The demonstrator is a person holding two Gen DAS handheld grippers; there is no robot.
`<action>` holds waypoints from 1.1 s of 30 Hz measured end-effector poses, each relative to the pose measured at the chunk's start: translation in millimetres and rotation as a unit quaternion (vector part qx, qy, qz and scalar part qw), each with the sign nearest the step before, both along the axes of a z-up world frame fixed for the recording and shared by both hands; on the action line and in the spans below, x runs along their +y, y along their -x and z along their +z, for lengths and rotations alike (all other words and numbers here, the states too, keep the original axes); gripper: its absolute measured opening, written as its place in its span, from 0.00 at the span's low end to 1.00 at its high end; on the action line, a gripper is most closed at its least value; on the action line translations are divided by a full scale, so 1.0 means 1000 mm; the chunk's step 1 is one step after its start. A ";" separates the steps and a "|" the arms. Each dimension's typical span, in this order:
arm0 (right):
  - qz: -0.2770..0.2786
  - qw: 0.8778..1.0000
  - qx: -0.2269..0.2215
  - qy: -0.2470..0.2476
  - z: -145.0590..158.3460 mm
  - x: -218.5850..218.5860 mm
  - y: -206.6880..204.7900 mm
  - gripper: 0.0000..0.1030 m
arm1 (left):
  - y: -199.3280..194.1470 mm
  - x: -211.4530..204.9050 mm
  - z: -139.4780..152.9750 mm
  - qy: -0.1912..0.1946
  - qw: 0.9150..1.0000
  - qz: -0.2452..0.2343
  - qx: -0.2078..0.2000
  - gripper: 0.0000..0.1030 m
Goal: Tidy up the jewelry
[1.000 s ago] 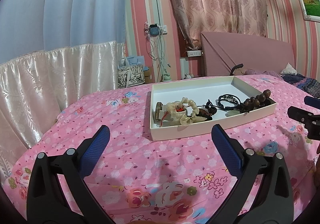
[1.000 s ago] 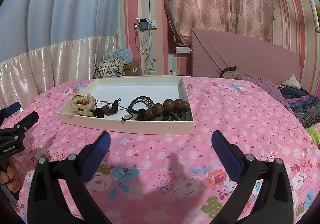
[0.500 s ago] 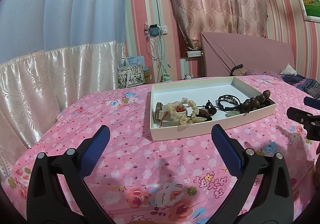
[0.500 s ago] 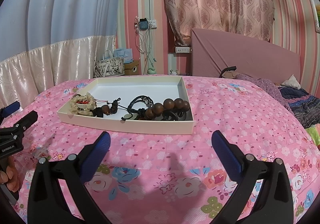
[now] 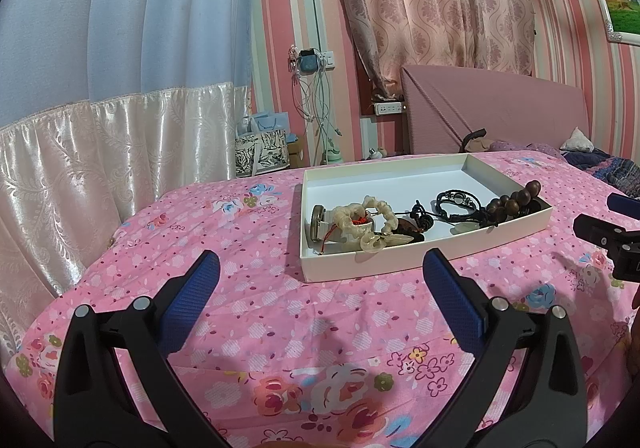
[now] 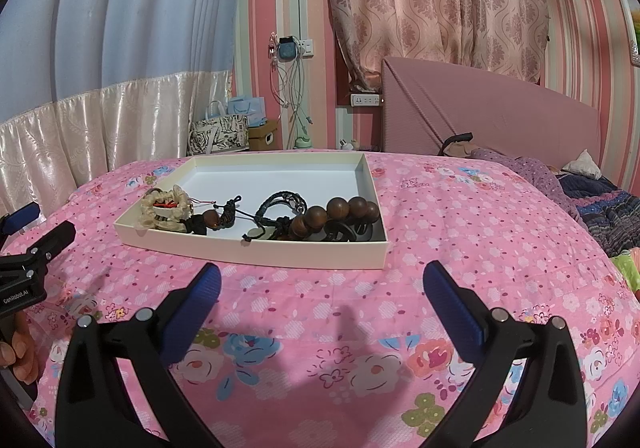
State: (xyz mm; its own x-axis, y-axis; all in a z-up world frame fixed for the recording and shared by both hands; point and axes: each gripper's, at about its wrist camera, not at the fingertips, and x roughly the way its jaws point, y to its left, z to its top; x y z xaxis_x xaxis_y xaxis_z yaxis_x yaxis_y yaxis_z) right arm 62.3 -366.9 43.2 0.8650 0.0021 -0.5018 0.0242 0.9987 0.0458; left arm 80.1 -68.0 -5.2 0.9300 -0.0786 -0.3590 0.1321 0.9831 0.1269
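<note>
A shallow white tray (image 5: 384, 172) (image 6: 256, 250) lies on the pink floral bedspread (image 5: 280, 312) (image 6: 460, 232). It holds a cream bead bracelet (image 5: 366, 214) (image 6: 166, 208), a black braided cord bracelet (image 5: 456, 200) (image 6: 282, 204), a large brown wooden bead bracelet (image 5: 516, 198) (image 6: 334, 214) and small pendants. My left gripper (image 5: 320, 288) is open and empty, just short of the tray's near edge. My right gripper (image 6: 320, 288) is open and empty, also in front of the tray. Each gripper shows at the edge of the other's view.
A pink headboard (image 5: 492, 112) (image 6: 488, 104) and crumpled bedding (image 6: 592, 192) lie to the right. Curtains, a wall socket with cables (image 5: 310, 62) and bags (image 5: 262, 148) stand behind the bed.
</note>
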 end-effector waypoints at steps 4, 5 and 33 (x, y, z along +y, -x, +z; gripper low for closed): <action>0.000 1.000 0.000 0.000 0.000 0.000 0.000 0.98 | 0.000 0.000 0.000 0.000 1.000 0.000 0.000 0.97; 0.000 1.000 0.000 0.000 0.000 0.000 -0.001 0.98 | 0.000 0.000 0.000 0.000 1.000 0.000 0.000 0.97; 0.000 1.000 0.002 0.002 -0.001 0.000 -0.001 0.98 | 0.001 0.002 0.001 0.004 1.000 0.001 -0.001 0.97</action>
